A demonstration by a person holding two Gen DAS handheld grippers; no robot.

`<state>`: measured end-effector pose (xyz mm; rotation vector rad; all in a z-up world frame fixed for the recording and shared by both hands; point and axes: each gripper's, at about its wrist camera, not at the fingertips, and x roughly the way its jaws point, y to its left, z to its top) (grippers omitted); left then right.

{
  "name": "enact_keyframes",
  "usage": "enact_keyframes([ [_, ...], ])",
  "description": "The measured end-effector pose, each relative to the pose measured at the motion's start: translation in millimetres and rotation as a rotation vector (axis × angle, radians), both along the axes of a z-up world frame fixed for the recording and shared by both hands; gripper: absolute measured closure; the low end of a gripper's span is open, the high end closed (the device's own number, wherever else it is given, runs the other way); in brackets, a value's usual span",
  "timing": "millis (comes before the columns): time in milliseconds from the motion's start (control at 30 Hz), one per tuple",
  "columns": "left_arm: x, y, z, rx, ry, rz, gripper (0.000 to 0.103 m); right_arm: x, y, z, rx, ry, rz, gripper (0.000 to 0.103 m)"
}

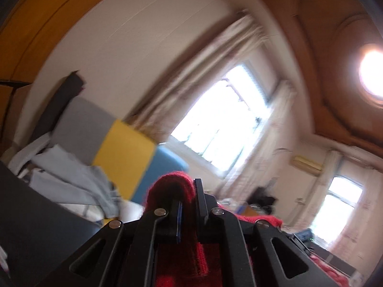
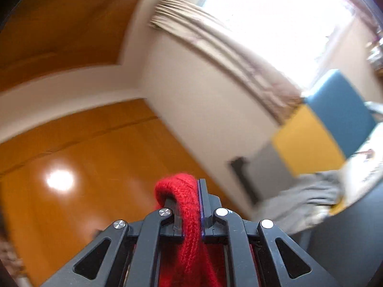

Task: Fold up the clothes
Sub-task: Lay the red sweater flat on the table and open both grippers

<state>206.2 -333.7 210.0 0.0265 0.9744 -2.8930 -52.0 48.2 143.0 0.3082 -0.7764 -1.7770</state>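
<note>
Red knit fabric [image 1: 172, 189] fills the left wrist view's foreground, pinched between the closed fingers of the left hand-held gripper [image 1: 189, 203], its folded edge bulging above the fingertips and more of it trailing off to the right. Behind, blurred, stand a grey, yellow and blue headboard [image 1: 124, 153], crumpled pale bedding [image 1: 71, 174], a curtained window [image 1: 222, 119] and a glowing ceiling lamp [image 1: 372, 71].

From the right wrist, the right hand-held gripper [image 2: 190, 205] is likewise clamped on the red knit fabric [image 2: 182, 191], which loops over the left finger and hangs down between the linkages. Orange wooden panelling [image 2: 95, 167] and the same headboard [image 2: 318, 131] lie beyond.
</note>
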Motion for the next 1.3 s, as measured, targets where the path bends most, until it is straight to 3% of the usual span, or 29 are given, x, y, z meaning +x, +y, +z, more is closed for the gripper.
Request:
enact_keyframes([
  [67, -52, -24, -28, 0.046, -0.129, -0.01, 0.093, -29, -20, -13, 0.162, -0.04, -0.126, 0.091],
  [133, -97, -46, -75, 0.152, -0.293, -0.054, 0.092, -66, -41, -42, 0.342, -0.141, -0.226, 0.087],
  [233, -115, -59, -141, 0.205, -0.423, -0.05, 0.092, -102, -43, -94, 0.454, -0.283, -0.256, 0.08],
  [333, -104, -60, -183, 0.21, -0.469, -0.045, 0.091, -103, -27, -132, 0.467, -0.33, -0.254, 0.068],
  [400, -91, -54, -207, 0.212, -0.504, -0.052, 0.089, -96, -21, -153, 0.481, -0.34, -0.215, 0.066],
  [533, -57, -27, -253, 0.213, -0.569, -0.059, 0.088, -72, -33, -198, 0.538, -0.329, -0.102, 0.046],
  [667, -17, 8, -293, 0.238, -0.641, -0.046, 0.088, -30, -55, -250, 0.653, -0.314, 0.009, 0.041],
  [733, 2, 22, -308, 0.25, -0.657, -0.039, 0.087, -3, -55, -277, 0.715, -0.313, 0.024, 0.041],
  [800, 19, 36, -319, 0.214, -0.681, -0.017, 0.087, 19, -48, -303, 0.747, -0.334, 0.025, 0.041],
  [967, 41, 53, -339, 0.154, -0.683, -0.007, 0.085, 55, -17, -334, 0.768, -0.364, 0.005, 0.03],
  [1133, 33, 42, -344, 0.162, -0.691, -0.013, 0.088, 62, -5, -332, 0.738, -0.393, 0.0, 0.023],
  [1300, -4, 13, -337, 0.042, -0.761, 0.006, 0.09, 65, -19, -330, 0.776, -0.378, 0.009, 0.008],
])
